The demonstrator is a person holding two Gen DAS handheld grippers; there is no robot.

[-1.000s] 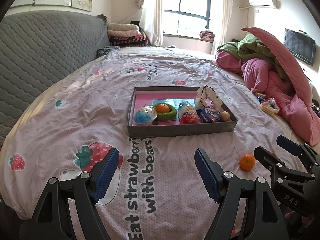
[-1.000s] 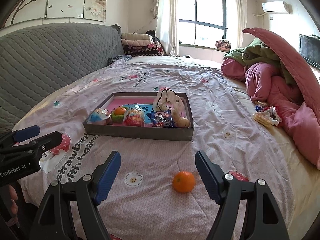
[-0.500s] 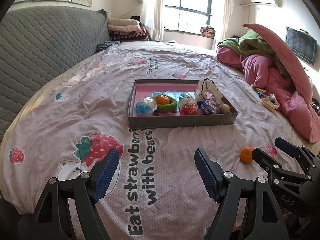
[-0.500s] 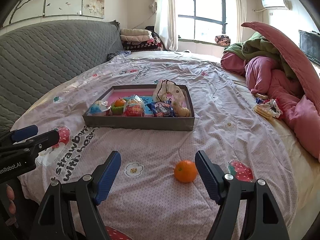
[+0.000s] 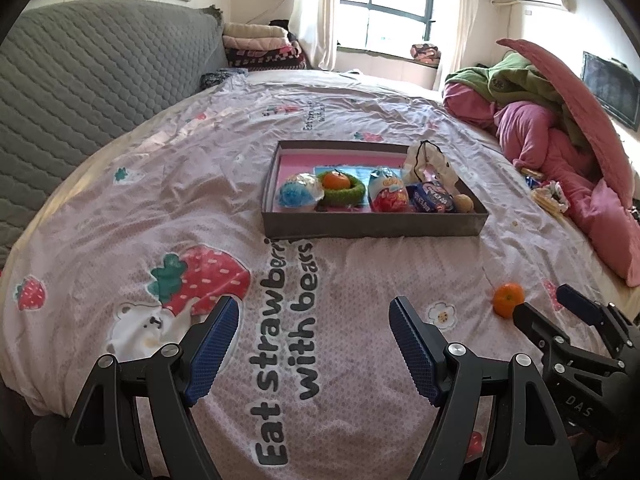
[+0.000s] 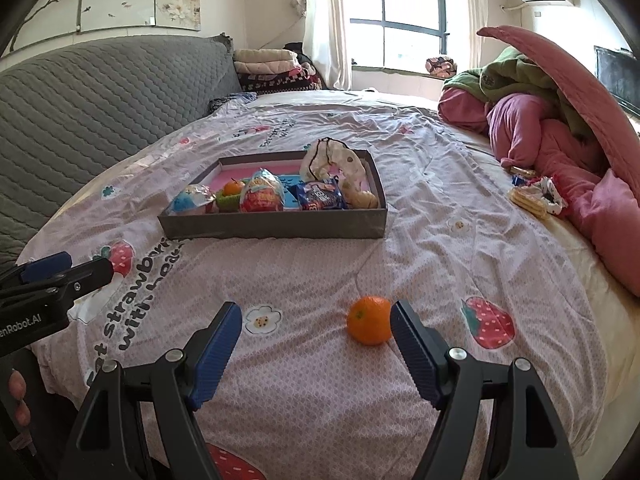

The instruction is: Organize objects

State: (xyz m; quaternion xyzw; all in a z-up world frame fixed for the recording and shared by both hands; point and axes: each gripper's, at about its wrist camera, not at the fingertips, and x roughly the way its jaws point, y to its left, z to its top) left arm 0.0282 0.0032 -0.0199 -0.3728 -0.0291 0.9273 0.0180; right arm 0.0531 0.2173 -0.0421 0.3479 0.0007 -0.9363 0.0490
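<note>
My right gripper spread wide, empty, above pink strawberry-print bedsheet. Loose tangerine lay on sheet just beside inner face of its right finger; contact unclear. My left gripper also wide, empty, over sheet lettering. Grey tray stood farther up bed, holding second tangerine in green ring, snack packets.

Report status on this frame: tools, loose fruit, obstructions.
Left tool and right tool open, empty. Small round orange tangerine loose on pink bedspread, near right tool's right fingertip. Nothing in the way.
</note>
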